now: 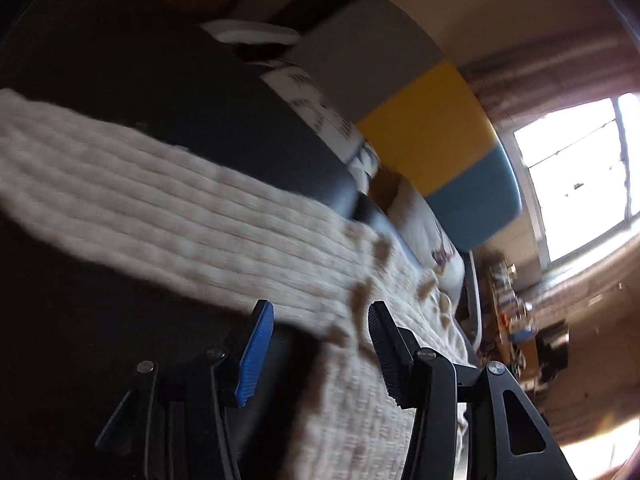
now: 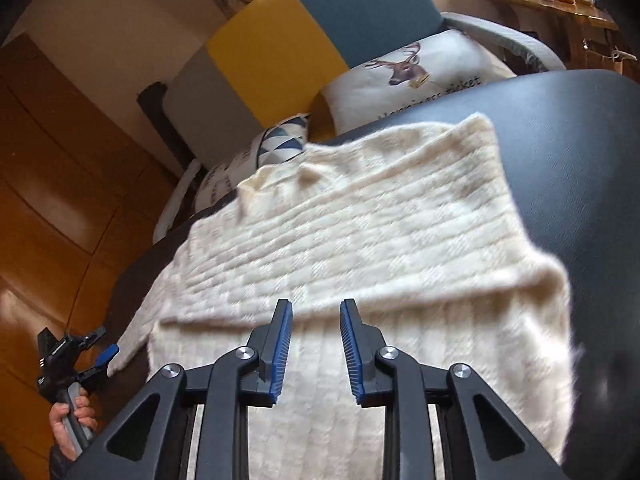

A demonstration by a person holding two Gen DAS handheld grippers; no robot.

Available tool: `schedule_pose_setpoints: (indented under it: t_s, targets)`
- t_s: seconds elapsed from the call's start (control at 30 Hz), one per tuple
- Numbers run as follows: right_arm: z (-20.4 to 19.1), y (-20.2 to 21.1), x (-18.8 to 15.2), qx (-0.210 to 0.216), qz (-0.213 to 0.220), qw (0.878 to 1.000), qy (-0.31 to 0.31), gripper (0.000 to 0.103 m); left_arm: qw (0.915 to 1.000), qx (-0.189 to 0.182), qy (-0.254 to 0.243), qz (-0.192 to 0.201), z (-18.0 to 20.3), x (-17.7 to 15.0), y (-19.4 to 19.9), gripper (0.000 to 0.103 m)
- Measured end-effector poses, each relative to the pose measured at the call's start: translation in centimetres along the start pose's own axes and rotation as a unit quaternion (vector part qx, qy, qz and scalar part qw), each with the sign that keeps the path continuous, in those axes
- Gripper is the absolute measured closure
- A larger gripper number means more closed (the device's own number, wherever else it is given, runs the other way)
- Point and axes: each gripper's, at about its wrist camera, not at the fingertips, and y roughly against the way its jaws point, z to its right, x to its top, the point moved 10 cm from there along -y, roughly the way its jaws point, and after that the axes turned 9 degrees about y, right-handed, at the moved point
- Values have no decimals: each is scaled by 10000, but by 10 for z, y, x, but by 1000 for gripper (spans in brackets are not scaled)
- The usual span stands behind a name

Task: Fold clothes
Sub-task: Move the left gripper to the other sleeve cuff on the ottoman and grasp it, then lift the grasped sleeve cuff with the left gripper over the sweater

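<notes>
Slippage is the main risk as things stand. In the right wrist view the cream knitted sweater fills the middle of the frame, lying on the dark surface with one layer already turned over another; the fold edge runs across the frame just above the right claw. That claw stands narrowly parted with nothing between its blue pads, and the knit lies beneath them, not pinched. The folded flap is thick and springy by the look of it, so with no grip on it the layer may creep back or bulge open at the lower right corner, where the edge already looks fluffy and loose.

At the lower left of the same frame the left claw hangs off the edge of the surface, held by a hand, with the wooden floor behind it. In the left wrist view, which is blurred, the left claw is about half open and empty, and the sweater stretches from the left edge down to the lower middle. A brown-flecked part of the knit lies just beyond the pads. I judge a careless pass here could snag the loose weave and drag the garment towards the edge of the surface, near the cushions at the upper right.
</notes>
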Motion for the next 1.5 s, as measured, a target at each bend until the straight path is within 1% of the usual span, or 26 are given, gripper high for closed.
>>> schedule_pose_setpoints:
  t_s: [0.07, 0.1, 0.13, 0.2, 0.27, 0.3, 0.37, 0.43, 0.6, 0.7, 0.83, 0.9, 0.97, 1.03, 1.1, 1.13, 1.27, 1.37, 1.5]
  targets:
    - [-19, 0, -21, 183, -96, 9998, 71, 78, 9978, 374, 377, 407, -51, 29, 35, 52]
    - [-25, -1, -30, 218, -173, 9996, 88, 78, 9953, 494, 625, 551, -76, 43, 51, 52]
    - [-31, -2, -39, 252, -251, 9993, 104, 78, 9918, 527, 930, 704, -99, 55, 66, 52]
    - [-41, -5, -54, 234, -398, 9988, 158, 78, 9829, 599, 1465, 942, -141, 77, 92, 53]
    - [-45, -8, -65, 205, -532, 9982, 173, 78, 9716, 657, 1973, 1130, -174, 92, 109, 53]
    - [-46, -8, -69, 188, -565, 9981, 162, 78, 9660, 663, 2204, 1180, -188, 98, 114, 53]
    - [-45, -8, -74, 131, -615, 9979, 125, 78, 9575, 593, 2582, 1137, -207, 104, 116, 53]
    - [-44, -5, -78, 98, -628, 9980, 72, 78, 9525, 426, 2805, 1102, -216, 109, 112, 53]
    - [-44, 1, -80, -55, -669, 9977, 118, 78, 9466, 254, 2969, 1231, -226, 123, 102, 52]
    - [-46, 2, -82, -116, -703, 9974, 125, 78, 9467, 226, 2920, 1343, -224, 134, 94, 52]
    - [-52, -1, -87, -164, -795, 9965, 211, 76, 9430, 257, 2990, 1440, -224, 142, 88, 53]
    - [-53, -3, -90, -207, -829, 9959, 283, 76, 9431, 377, 2967, 1456, -224, 143, 87, 55]
    - [-55, -3, -90, -208, -837, 9958, 316, 76, 9431, 524, 2942, 1455, -224, 144, 86, 64]
    - [-57, -3, -90, -182, -847, 9957, 328, 76, 9379, 615, 3097, 1441, -230, 144, 87, 83]
    - [-57, -2, -90, -151, -842, 9958, 311, 76, 9335, 632, 3235, 1413, -234, 144, 87, 93]
    - [-57, -1, -90, -137, -840, 9959, 301, 76, 9331, 609, 3253, 1405, -234, 144, 87, 93]
    - [-56, -1, -92, -103, -839, 9961, 266, 76, 9376, 526, 3141, 1397, -225, 143, 89, 94]
    - [-56, 2, -92, -71, -817, 9963, 240, 76, 9471, 318, 2901, 1338, -200, 144, 87, 94]
    - [-55, 5, -91, -31, -777, 9968, 190, 76, 9612, -20, 2487, 1192, -147, 141, 82, 94]
